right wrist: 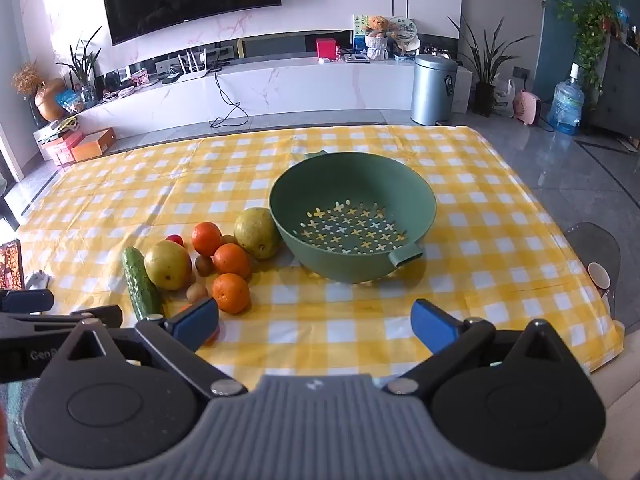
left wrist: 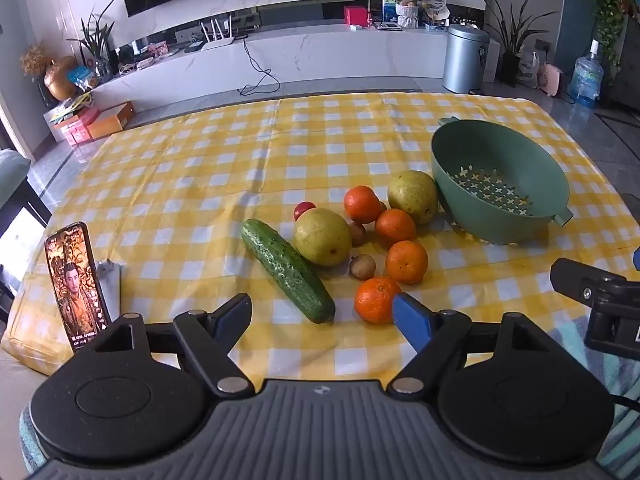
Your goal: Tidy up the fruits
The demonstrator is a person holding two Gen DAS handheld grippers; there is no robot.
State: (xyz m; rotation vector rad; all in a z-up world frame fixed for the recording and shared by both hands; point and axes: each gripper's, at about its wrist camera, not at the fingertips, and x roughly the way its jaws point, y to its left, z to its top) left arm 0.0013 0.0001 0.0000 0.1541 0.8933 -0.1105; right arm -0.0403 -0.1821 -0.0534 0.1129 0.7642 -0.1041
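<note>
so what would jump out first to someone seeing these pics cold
Probably the yellow checked tablecloth covering the whole table, with the empty green colander sitting on it to the right of the produce. Next, the cluster beside it: four oranges, two yellow-green pears and a cucumber lying at the left edge of the pile. Both tongs, left and right, hang open and empty near the table's front edge.

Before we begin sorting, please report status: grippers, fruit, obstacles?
Left gripper and right gripper open, empty. Fruit loose on cloth beside the green colander, which is empty. Cucumber lies among the fruit.
</note>
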